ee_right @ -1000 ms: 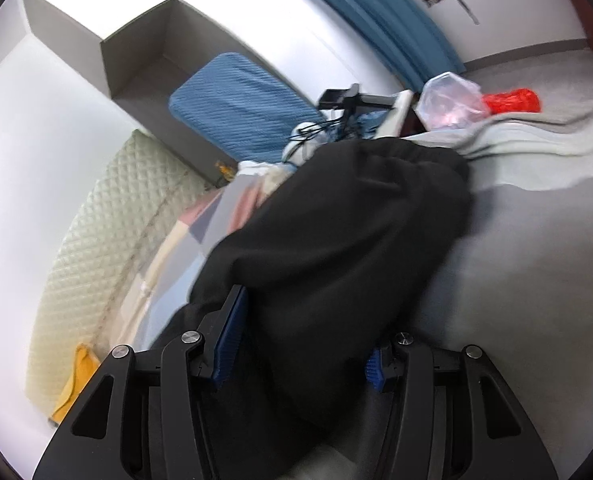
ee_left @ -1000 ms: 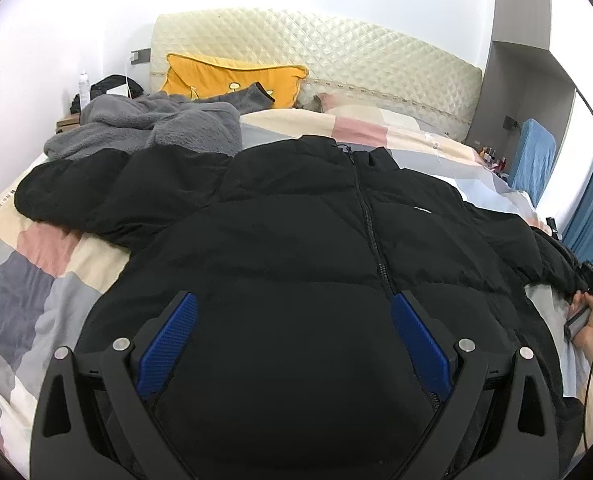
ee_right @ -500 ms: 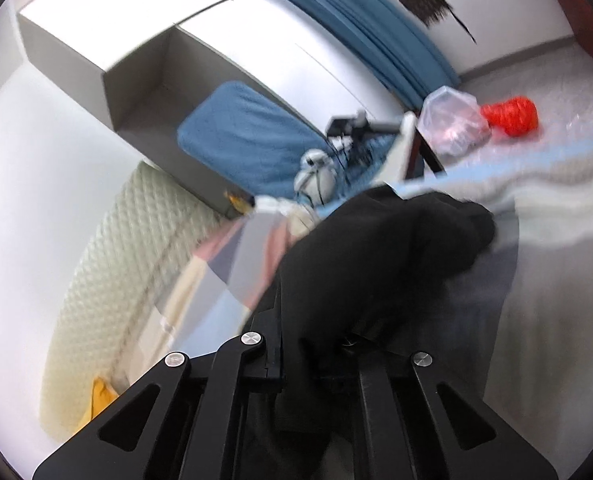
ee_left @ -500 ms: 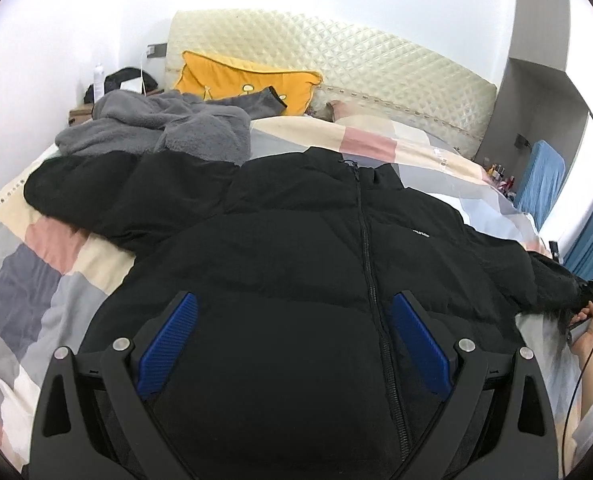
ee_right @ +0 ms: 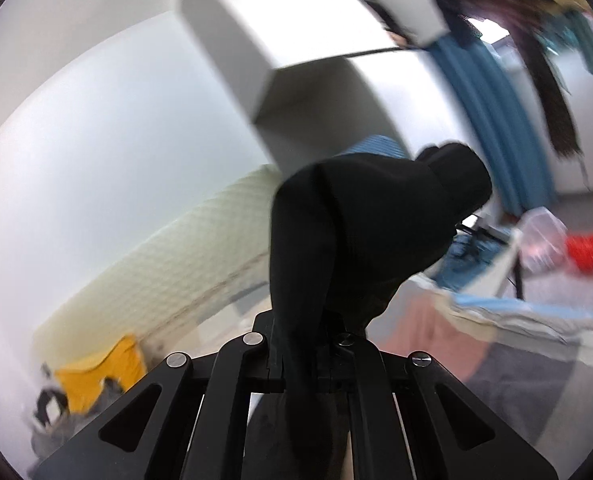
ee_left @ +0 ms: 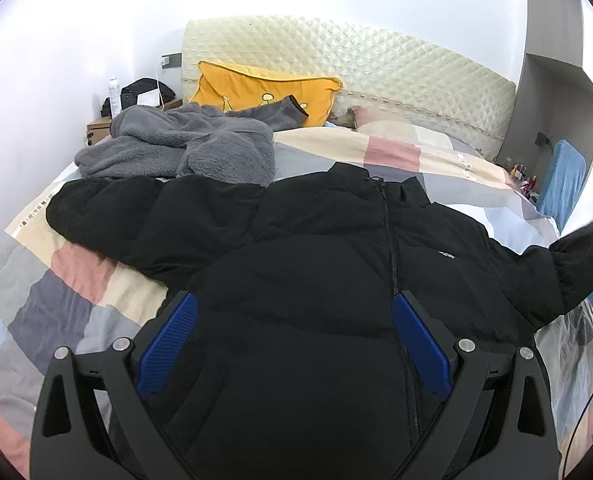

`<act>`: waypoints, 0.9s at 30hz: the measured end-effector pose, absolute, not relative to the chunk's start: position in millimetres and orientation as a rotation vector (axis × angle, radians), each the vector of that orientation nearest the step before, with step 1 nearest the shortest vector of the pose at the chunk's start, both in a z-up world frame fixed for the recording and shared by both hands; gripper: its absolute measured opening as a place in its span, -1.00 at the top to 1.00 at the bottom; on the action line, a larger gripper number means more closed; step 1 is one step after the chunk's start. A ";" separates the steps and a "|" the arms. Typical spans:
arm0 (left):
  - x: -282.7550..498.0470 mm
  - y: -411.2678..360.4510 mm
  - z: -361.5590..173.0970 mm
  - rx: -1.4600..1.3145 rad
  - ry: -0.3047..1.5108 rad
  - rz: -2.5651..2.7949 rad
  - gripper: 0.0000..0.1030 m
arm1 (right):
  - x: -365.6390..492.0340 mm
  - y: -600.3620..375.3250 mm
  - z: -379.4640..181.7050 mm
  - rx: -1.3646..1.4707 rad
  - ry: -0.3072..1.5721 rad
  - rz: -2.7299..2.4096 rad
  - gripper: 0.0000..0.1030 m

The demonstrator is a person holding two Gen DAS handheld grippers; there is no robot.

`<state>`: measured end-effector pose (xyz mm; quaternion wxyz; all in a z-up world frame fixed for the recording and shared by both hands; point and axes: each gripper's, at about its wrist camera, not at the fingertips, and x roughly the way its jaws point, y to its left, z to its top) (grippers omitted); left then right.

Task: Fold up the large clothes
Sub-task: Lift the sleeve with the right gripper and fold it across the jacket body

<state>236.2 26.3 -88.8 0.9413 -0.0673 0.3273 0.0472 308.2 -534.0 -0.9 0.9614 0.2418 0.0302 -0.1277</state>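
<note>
Sleeve (ee_right: pixel 376 232), blurred, seemingly clamped in right claw (ee_right: pixel 300 364); left claw (ee_left: pixel 292 340) spread above jacket (ee_left: pixel 316 280).

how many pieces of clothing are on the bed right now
2. A black puffer jacket lies spread, zipper up, across the patchwork quilt, one sleeve lifted by the right gripper. A grey fleece garment is bunched near the yellow pillow. More may be hidden underneath.

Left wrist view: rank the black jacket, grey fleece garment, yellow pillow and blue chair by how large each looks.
1. black jacket, by far the largest, though nearest the camera.
2. grey fleece garment.
3. yellow pillow, partly hidden behind the fleece, so this rank is unsure.
4. blue chair, smallest; it is far off at the edge.
</note>
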 end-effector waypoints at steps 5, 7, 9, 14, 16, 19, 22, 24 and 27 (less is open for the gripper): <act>239.8 35.5 -74.1 -0.093 0.651 0.105 -0.89 | 320.5 -459.3 23.7 0.366 0.087 -0.120 0.91; 239.1 41.9 -70.2 -0.097 0.654 0.104 -0.89 | 325.0 -423.4 29.6 0.315 0.100 -0.055 0.91; 238.7 48.9 -66.2 -0.111 0.662 0.109 -0.89 | 326.8 -391.5 32.6 0.262 0.111 -0.006 0.91; 235.2 68.7 -55.4 -0.138 0.684 0.117 -0.89 | 337.1 -297.8 27.8 0.191 0.147 0.128 0.91; 235.4 73.1 -54.6 -0.114 0.680 0.121 -0.89 | 346.3 -264.7 18.7 0.178 0.184 0.192 0.91; 234.7 83.9 -57.7 -0.109 0.671 0.136 -0.89 | 355.8 -212.6 7.5 0.101 0.239 0.248 0.92; 232.3 97.9 -63.2 -0.105 0.645 0.158 -0.89 | 363.9 -159.1 -18.2 0.028 0.318 0.314 0.92; 231.7 105.5 -70.1 -0.083 0.614 0.192 -0.90 | 368.6 -133.0 -36.8 -0.005 0.364 0.333 0.92; 233.1 118.6 -87.9 -0.055 0.615 0.253 -0.90 | 373.1 -103.2 -70.4 -0.032 0.438 0.360 0.91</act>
